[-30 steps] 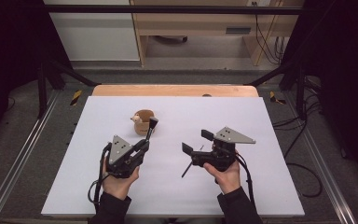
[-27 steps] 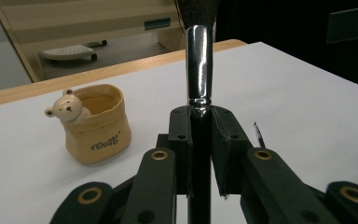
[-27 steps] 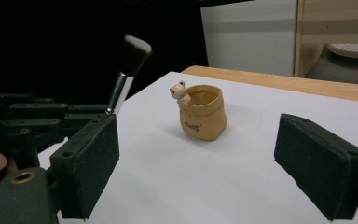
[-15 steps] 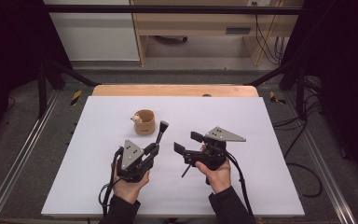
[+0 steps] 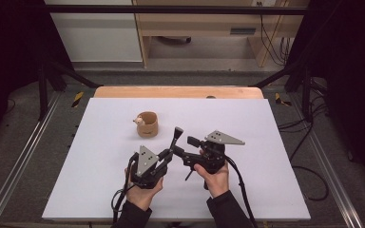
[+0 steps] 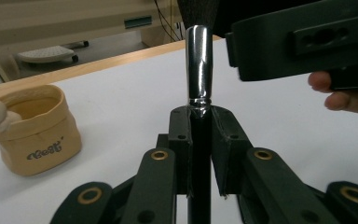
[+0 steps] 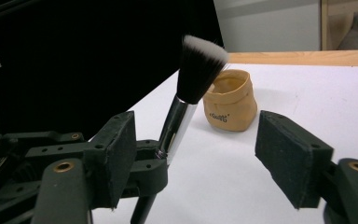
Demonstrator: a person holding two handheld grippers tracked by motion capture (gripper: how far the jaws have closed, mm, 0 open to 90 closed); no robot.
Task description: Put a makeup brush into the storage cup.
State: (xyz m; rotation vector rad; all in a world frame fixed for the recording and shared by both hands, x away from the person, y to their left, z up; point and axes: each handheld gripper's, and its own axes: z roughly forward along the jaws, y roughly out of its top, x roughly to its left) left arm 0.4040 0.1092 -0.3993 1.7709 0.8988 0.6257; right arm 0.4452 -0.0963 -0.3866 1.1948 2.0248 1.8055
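Both hands are sitting closer together near the table's front than a second ago, and the left gripper (image 5: 170, 153) is now carrying the brush away from the pot toward the right gripper (image 5: 183, 147), whose jaws have just been closing yet are standing apart, with the brush between them and untouched by the pads. Beneath everything, the large white rectangular table top (image 5: 266, 142) is lying with a pale wooden strip (image 5: 178, 92) along its far edge, and grey floor rails (image 5: 24, 156) are running down both sides. Farther back, the small tan pouch-shaped ceramic pot (image 5: 148, 124) is standing upright on the white surface, well apart from both grippers, a little cream animal figure (image 5: 138, 122) peeking over its rim; in the left gripper view its inside (image 6: 37, 106) is showing nothing else in it. Nothing is lying on the surface between the pot and the hands. In the left gripper view the left jaws are clamping tight on the black-handled makeup brush (image 6: 199, 70) just below its shiny chrome ferrule, holding it upright. In the right gripper view the brush (image 7: 186, 100) is leaning slightly, its dense black bristle head tipped with white, rising beside the left-hand pad (image 7: 121, 154).
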